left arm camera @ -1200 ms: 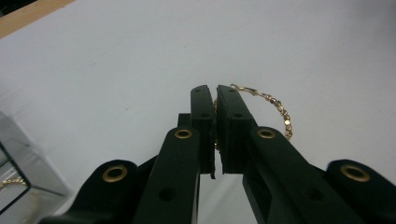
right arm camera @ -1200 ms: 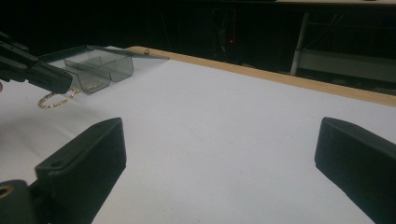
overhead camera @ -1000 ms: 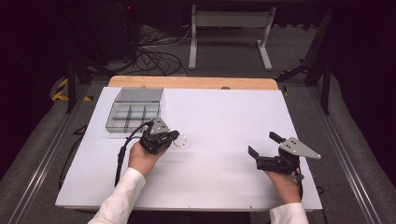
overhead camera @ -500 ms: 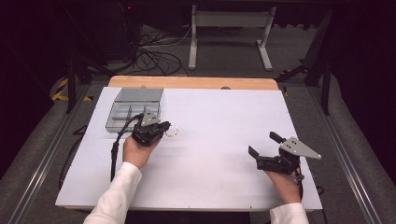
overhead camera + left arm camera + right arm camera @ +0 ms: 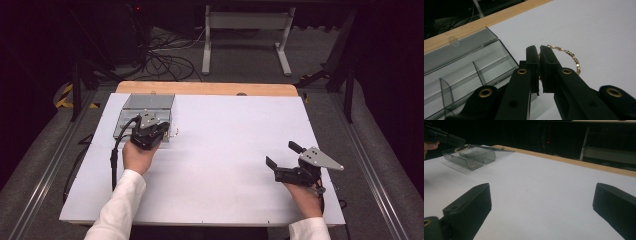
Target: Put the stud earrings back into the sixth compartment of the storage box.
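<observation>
The left gripper is clamped tight on a gold chain. The chain is thin and made of tiny links. It sticks out in a loop past the tips of the black jaws. The loop hangs above the white table, just beside the clear box. In the high view the left gripper is at the near right corner of that box. The box is made of see-through grey plastic. It has small walls inside that split it into parts, and its lid is open and lies flat at the back.

The right gripper is far away on the other side of the table. Its jaws are spread wide with nothing between them. The hand under it rests low near the table's front edge.
</observation>
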